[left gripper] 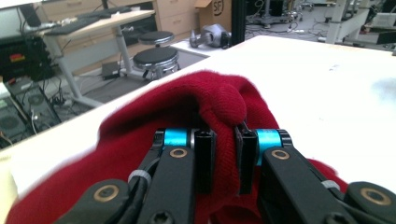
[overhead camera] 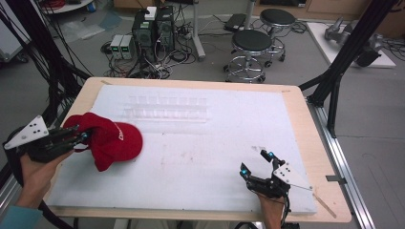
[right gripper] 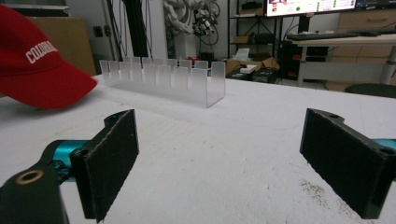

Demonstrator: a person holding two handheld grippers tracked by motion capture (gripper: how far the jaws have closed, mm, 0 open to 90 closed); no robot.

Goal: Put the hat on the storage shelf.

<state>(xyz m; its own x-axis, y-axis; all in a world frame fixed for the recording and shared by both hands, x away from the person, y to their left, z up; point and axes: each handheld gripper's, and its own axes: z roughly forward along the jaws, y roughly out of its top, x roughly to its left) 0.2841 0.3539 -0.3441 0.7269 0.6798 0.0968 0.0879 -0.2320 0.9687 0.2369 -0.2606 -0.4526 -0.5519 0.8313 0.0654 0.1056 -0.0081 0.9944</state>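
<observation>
One soft red fabric cap [overhead camera: 112,139] near the tabletop's left edge: my left gripper [left gripper: 225,147] pinches its limp crown; my right gripper [right gripper: 224,163] gapes empty

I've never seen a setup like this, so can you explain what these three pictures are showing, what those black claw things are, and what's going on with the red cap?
A person stands at a table holding a hand-held two-jaw gripper in each hand. One picture looks down from above; the other two come from cameras riding on each gripper. The left gripper is shut on a fold of the red cap, seen close up in its own view. The right gripper is open and holds nothing. On the white mat stands a clear slotted rack.
</observation>
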